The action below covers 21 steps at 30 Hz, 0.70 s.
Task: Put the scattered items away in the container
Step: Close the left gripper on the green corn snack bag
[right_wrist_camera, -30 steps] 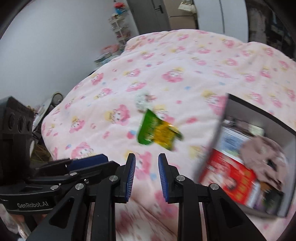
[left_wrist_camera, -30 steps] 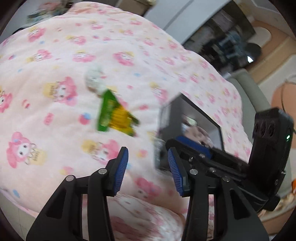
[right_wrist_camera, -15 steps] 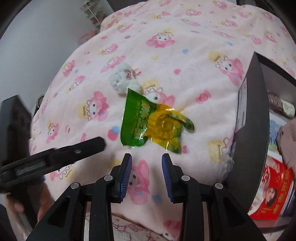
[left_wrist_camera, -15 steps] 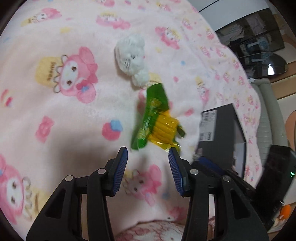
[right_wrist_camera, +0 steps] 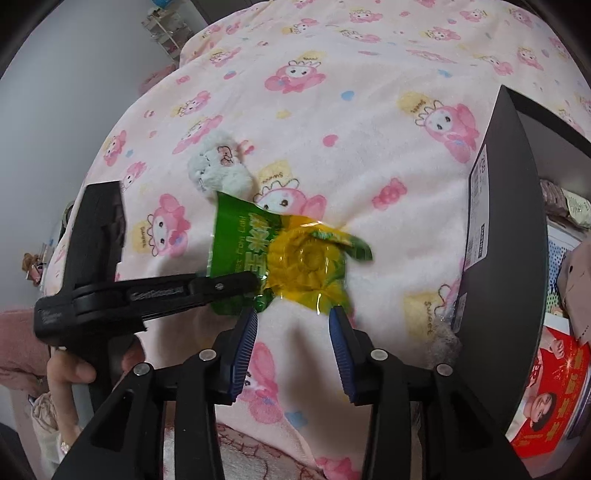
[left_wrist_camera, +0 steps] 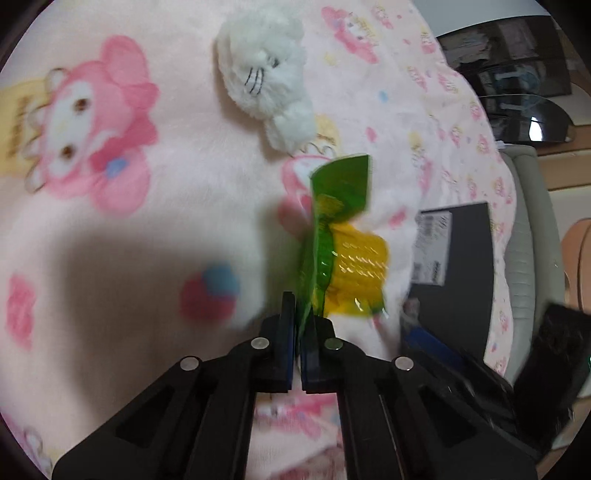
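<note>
A green and yellow corn packet [left_wrist_camera: 343, 236] [right_wrist_camera: 288, 254] lies on the pink blanket. My left gripper [left_wrist_camera: 299, 325] is shut on the packet's near green edge; in the right wrist view it reaches in from the left [right_wrist_camera: 243, 282]. My right gripper [right_wrist_camera: 293, 317] is open and empty, just in front of the packet's yellow part. A white plush toy [left_wrist_camera: 266, 77] [right_wrist_camera: 221, 166] lies just beyond the packet. The black container [right_wrist_camera: 506, 236] [left_wrist_camera: 458, 243] stands to the right with several items inside.
The pink cartoon-print blanket [right_wrist_camera: 332, 92] covers the bed. A red packet [right_wrist_camera: 546, 398] lies inside the container. A grey wall and a shelf [right_wrist_camera: 162, 33] are at the far left. A grey sofa edge [left_wrist_camera: 524, 236] lies beyond the bed.
Both grippers moved in toward the packet. My left gripper closed on its green edge. My right gripper opened wider.
</note>
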Motion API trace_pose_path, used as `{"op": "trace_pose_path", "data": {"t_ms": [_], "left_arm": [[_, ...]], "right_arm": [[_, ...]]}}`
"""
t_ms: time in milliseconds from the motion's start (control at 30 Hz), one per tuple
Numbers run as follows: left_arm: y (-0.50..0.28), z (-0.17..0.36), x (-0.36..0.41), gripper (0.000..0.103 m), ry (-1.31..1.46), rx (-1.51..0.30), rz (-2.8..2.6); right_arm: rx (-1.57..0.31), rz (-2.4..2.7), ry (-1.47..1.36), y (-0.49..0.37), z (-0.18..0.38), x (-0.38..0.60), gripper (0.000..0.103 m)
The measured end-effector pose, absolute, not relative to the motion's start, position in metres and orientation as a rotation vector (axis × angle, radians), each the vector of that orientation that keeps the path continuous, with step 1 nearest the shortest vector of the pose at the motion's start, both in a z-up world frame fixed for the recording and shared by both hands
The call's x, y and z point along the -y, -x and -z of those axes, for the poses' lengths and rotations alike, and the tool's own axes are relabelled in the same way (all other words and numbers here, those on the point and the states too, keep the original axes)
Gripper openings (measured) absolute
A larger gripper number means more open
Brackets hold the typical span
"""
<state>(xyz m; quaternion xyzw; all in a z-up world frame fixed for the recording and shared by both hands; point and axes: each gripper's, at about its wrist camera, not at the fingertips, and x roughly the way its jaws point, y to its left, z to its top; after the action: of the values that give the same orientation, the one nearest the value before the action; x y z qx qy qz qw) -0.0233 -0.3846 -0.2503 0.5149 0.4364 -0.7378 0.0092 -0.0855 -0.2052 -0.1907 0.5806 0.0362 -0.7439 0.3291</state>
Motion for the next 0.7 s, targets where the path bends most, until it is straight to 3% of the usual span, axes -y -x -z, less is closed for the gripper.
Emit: {"op": "trace_pose_path", "data": {"t_ms": [133,233,367,533,567,700], "left_arm": [[-0.018,0.228,0.382,0.0,-1.584,-1.296,2.337],[-0.039,0.233,0.387,0.005,-1.623,-1.222,2.294],[-0.046,0.245,0.396,0.009,-1.605,-1.331,2.249],[-0.044,0.238,0.413,0.031,-1.475,-1.354,2.241],[-0.043,0.243,0.419,0.032,-1.455,-1.36,2.212],[-0.034,0.267,0.424,0.03,-1.483,-1.402,2.14]], "right_arm": [[-0.103,1.92,-1.519,0.08,0.192,0.208,0.037],[-0.074,1.869,-1.534,0.079,0.199,0.214,0.044],[-0.031,1.811,-1.598,0.082,0.218,0.226,0.044],[0.023,1.716,-1.617,0.085,0.231,0.24,0.05],[0.024,1.716,-1.617,0.087,0.235,0.242,0.055],[0.132,1.615,-1.654,0.097,0.251,0.249,0.057]]}}
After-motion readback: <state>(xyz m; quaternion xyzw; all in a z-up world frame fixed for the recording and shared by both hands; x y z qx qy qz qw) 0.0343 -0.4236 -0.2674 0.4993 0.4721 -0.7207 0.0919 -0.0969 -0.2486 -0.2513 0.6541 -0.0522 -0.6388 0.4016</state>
